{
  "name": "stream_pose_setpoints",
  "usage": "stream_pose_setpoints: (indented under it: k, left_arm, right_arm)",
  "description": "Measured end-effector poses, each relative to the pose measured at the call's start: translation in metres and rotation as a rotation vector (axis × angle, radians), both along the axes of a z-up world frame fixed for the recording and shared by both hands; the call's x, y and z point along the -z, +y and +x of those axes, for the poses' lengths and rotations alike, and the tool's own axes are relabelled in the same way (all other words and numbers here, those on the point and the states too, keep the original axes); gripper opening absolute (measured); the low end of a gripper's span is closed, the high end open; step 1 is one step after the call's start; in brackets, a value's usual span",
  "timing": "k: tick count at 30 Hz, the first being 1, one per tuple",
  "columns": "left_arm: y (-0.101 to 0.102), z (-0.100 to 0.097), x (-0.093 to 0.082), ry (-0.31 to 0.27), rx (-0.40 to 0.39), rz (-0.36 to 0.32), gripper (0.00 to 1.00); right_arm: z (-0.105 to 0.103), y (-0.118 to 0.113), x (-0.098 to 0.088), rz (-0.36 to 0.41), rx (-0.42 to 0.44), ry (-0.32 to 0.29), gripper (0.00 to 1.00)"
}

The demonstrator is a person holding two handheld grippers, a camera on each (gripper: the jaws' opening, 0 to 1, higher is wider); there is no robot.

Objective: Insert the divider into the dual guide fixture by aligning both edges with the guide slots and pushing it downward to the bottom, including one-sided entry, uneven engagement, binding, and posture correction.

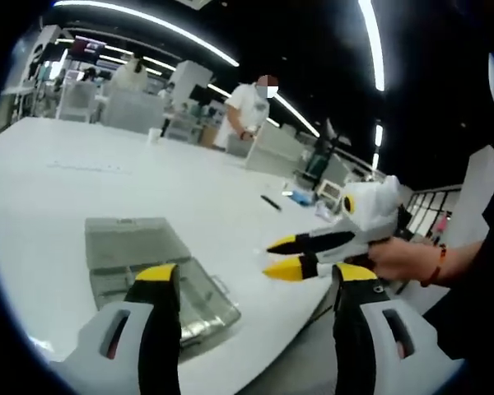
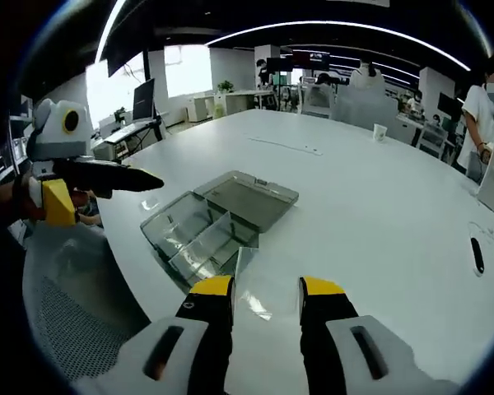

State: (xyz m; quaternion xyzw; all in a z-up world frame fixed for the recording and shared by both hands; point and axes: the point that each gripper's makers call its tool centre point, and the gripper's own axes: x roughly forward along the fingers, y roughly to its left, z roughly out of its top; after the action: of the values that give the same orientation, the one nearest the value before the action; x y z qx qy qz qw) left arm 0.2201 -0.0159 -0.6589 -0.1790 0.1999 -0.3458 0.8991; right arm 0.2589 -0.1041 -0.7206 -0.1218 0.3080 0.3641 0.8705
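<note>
Right tongs (image 2: 263, 290) grasp the clear divider (image 2: 259, 284) just short of the open plastic fixture box (image 2: 218, 218).
Left tongs (image 1: 255, 280) released, hovering over the white desk (image 1: 107, 181) beside that box.

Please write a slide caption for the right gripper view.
Right tongs hold a clear divider beside the open plastic box on the white table.

White grippers (image 2: 263, 298), black jaws, yellow tips; red bead bracelet (image 1: 435, 265).
</note>
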Motion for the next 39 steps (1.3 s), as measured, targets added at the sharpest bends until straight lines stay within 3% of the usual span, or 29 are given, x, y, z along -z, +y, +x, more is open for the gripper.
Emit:
stream_pose_setpoints:
  k: [11,16,22,30,39]
  left_arm:
    - [0.0,0.003,0.004,0.032,-0.017,-0.02,0.62]
    - [0.002,0.004,0.011,0.102,-0.057,-0.048,0.56]
    - [-0.003,0.005,0.01,0.109,-0.043,-0.065,0.5]
    - [0.001,0.007,0.017,0.174,-0.083,-0.101,0.4]
    - [0.0,0.007,0.021,0.204,-0.092,-0.137,0.24]
  right_arm:
    - [-0.01,0.024,-0.013,0.029,-0.063,-0.038,0.27]
    - [-0.017,0.034,-0.012,0.038,-0.103,-0.035,0.27]
    - [-0.02,0.041,-0.018,0.054,-0.125,-0.049,0.27]
    - [-0.025,0.053,-0.025,0.073,-0.169,-0.058,0.27]
    - [-0.029,0.063,-0.028,0.079,-0.206,-0.063,0.27]
